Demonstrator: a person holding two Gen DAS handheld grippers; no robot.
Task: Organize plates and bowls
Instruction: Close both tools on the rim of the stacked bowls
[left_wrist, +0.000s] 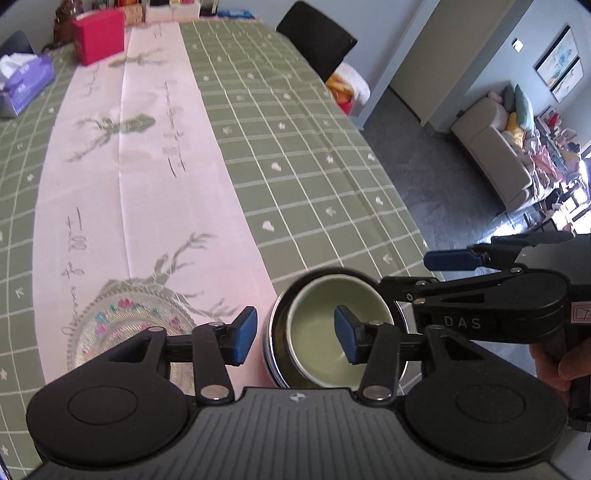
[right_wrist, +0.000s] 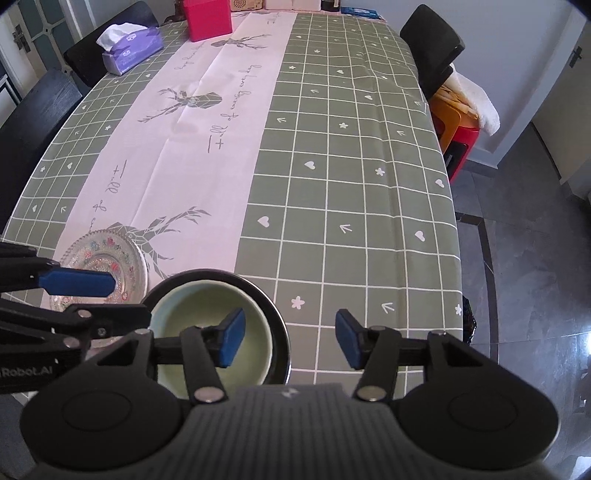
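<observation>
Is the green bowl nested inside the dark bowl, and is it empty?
Nested and empty. The green bowl sits upright inside the dark bowl, whose rim rings it, and its pale inside shows nothing in it.

Both wrist cameras look steeply down from close above the surface (left_wrist: 295, 147), facing twelve o'clock. They share the nested bowls (left_wrist: 332, 332) and glass plate (right_wrist: 107, 266).

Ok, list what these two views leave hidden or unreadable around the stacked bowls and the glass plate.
- Green bowl inside the dark bowl: near rims hidden in both views by each camera's own gripper body.
- Dark bowl's outer wall and foot: left wrist view shows only a sliver.
- Glass plate: crossed by the left gripper in the right wrist view.
- Tablecloth script: too small to read.
</observation>
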